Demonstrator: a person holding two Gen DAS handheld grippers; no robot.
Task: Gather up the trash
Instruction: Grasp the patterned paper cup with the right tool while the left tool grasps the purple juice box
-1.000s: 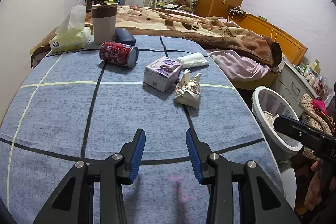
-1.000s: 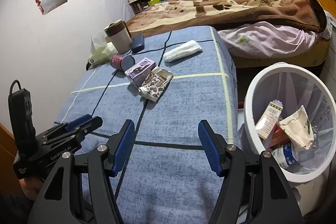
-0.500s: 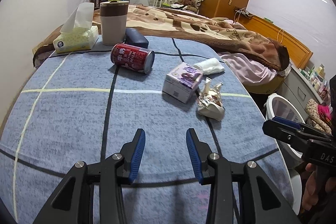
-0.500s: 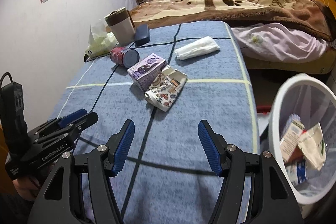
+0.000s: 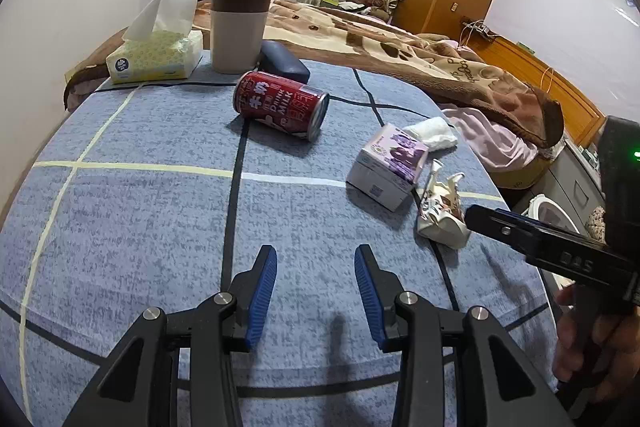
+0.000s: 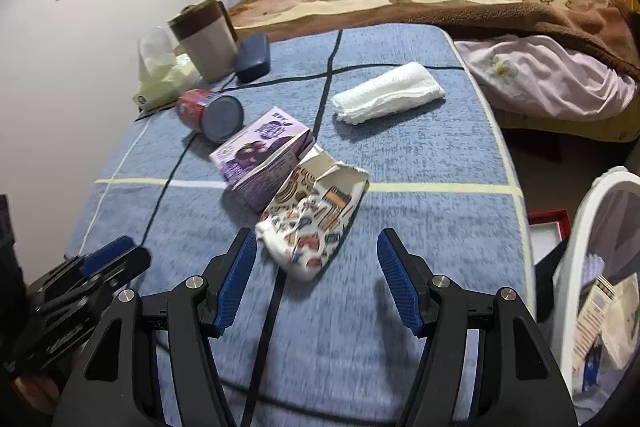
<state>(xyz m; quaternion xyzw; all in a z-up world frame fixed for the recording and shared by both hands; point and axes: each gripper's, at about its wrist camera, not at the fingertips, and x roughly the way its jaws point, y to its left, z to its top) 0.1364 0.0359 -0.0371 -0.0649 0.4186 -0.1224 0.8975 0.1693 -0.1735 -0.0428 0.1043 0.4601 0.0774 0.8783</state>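
**Right wrist view: wrapper framed by spread fingers**

Right gripper point(image 6: 316, 267) is held wide apart and empty, low over the blue cloth point(image 6: 420, 155). A crumpled wrapper point(image 6: 316, 223) is seen just ahead of its fingertips, touching a purple box point(image 6: 260, 151). A red can point(image 6: 208, 111) lies on its side behind the box; a rolled white tissue point(image 6: 388, 93) lies apart, further back. The bin point(image 6: 580, 239) — already holding trash — stands at the right, beside the cloth edge.

Left gripper point(image 5: 316, 287) is likewise spread and empty, hovering over bare cloth, well short of the can point(image 5: 282, 105).
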